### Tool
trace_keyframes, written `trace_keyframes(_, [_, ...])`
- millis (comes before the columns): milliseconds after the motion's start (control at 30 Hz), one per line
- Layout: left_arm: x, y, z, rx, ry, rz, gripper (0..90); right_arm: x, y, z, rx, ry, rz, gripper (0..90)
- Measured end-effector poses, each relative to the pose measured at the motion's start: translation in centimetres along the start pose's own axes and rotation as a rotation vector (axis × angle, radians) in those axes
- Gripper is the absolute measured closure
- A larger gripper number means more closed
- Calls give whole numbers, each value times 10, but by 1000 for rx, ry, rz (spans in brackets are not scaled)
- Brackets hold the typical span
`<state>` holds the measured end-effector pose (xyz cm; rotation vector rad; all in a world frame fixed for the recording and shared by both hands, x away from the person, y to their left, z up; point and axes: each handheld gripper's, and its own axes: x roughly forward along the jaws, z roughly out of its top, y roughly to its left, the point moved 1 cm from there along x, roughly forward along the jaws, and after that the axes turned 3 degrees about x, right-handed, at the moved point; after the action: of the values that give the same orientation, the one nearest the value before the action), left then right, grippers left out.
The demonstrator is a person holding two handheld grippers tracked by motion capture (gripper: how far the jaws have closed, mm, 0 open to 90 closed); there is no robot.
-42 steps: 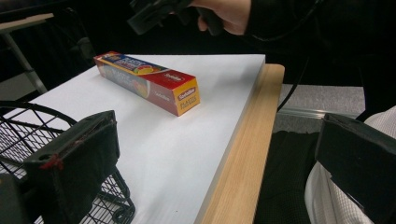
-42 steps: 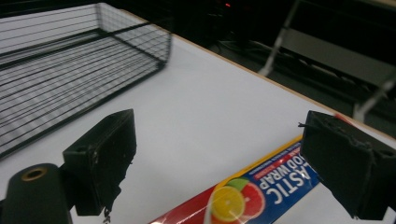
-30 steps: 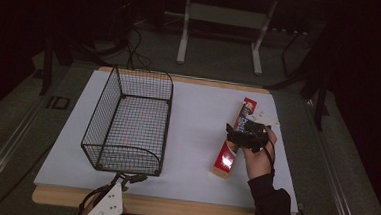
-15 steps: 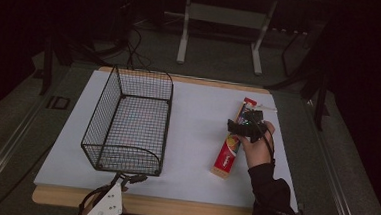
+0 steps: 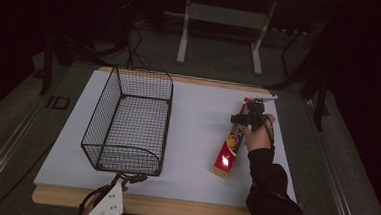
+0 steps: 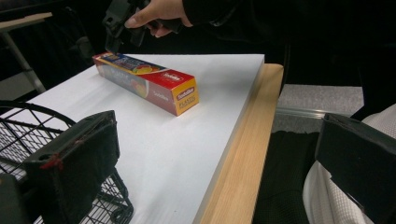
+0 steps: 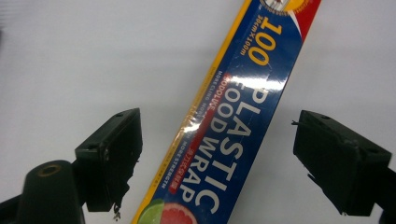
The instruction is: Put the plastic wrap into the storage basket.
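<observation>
**Legible markings: one printed carton**

Item: plastic wrap box (image 7: 243, 112), long carton lying on the tabletop (image 5: 198, 118).
- Top face, right gripper view: "PLASTIC FOOD WRAP" in large white letters; "100" in yellow; beside it small print reading about "30cm x 100m".
- End panel, left gripper view: "PLASTIC" partly readable; the other lettering too small to read.

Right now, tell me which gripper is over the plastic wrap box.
The right gripper, open above the plastic wrap box; the left gripper sits at the table's near edge.
</observation>
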<state>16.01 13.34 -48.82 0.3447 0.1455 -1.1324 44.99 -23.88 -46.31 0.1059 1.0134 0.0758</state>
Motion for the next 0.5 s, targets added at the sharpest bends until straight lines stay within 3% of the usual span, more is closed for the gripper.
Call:
trace_keyframes(300, [0, 0, 0, 4, -1, -2, 1, 20, 2, 6, 54, 91, -78, 164])
trace_keyframes(500, [0, 0, 0, 3, 6, -4, 2, 30, 4, 8, 145, 148, -78, 201])
